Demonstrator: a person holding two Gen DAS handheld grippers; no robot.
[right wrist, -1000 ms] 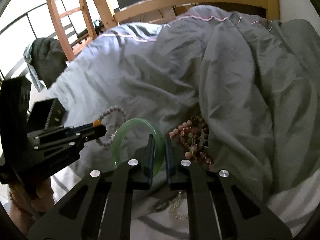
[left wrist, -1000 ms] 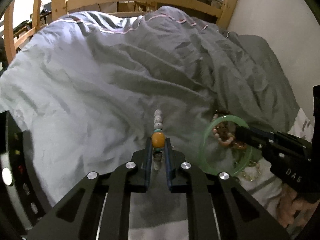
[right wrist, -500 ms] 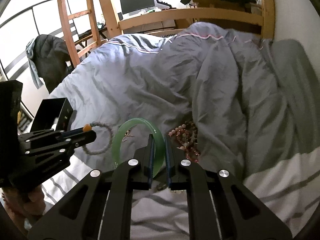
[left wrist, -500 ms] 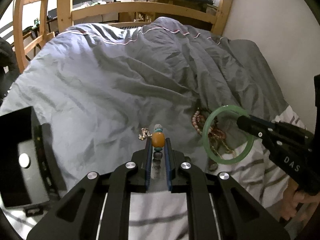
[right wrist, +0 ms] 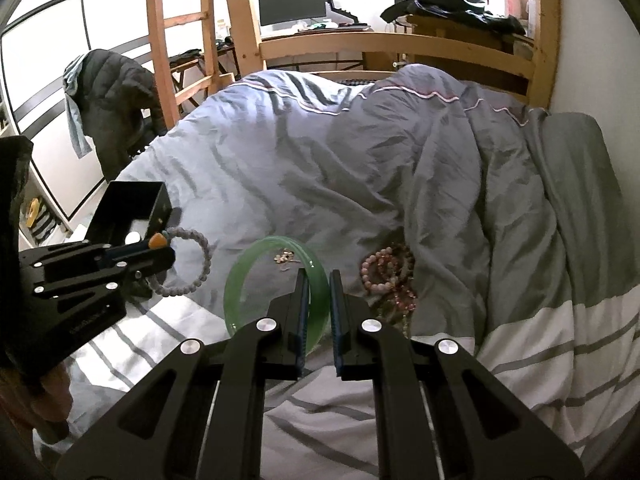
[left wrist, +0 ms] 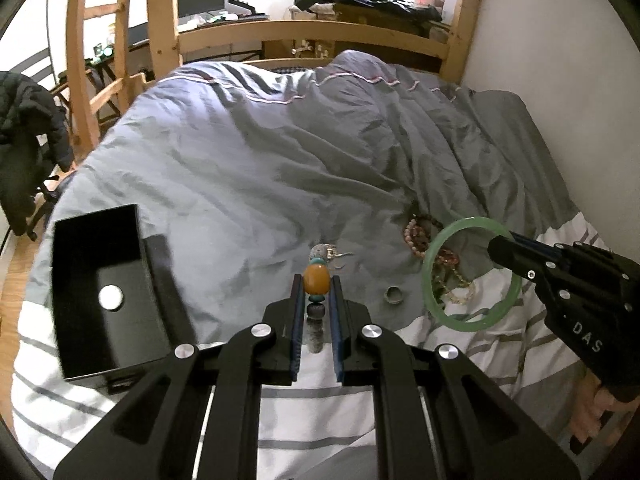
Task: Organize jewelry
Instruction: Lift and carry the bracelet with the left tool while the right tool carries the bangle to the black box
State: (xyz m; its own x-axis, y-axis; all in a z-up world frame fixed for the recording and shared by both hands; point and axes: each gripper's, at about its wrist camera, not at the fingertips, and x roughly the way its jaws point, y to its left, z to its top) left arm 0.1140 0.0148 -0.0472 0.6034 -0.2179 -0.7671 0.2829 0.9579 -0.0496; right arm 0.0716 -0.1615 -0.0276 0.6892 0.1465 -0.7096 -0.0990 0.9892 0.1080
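My left gripper (left wrist: 316, 280) is shut on a grey beaded bracelet (right wrist: 192, 264) with an amber bead (left wrist: 317, 279), held above the bed. My right gripper (right wrist: 318, 276) is shut on the rim of a green jade bangle (right wrist: 244, 280), also lifted off the bed; the bangle (left wrist: 436, 280) shows at the right of the left wrist view. An open black box (left wrist: 100, 292) sits at the bed's left. A pile of pink and red bead strands (right wrist: 384, 276) lies on the duvet, with a small ring (left wrist: 393, 295) and a small metal charm (right wrist: 285, 258) near it.
A grey duvet (left wrist: 280, 152) covers most of the bed, with a striped white sheet (right wrist: 540, 340) at the near edge. A wooden bed frame (left wrist: 312, 32) and ladder stand behind. A wall runs along the right. A dark jacket (right wrist: 108, 100) hangs on a chair at left.
Both grippers have risen and drawn back from the bed with their bracelets. The black box has come into the left wrist view, and the bead pile now lies clear below the bangle.
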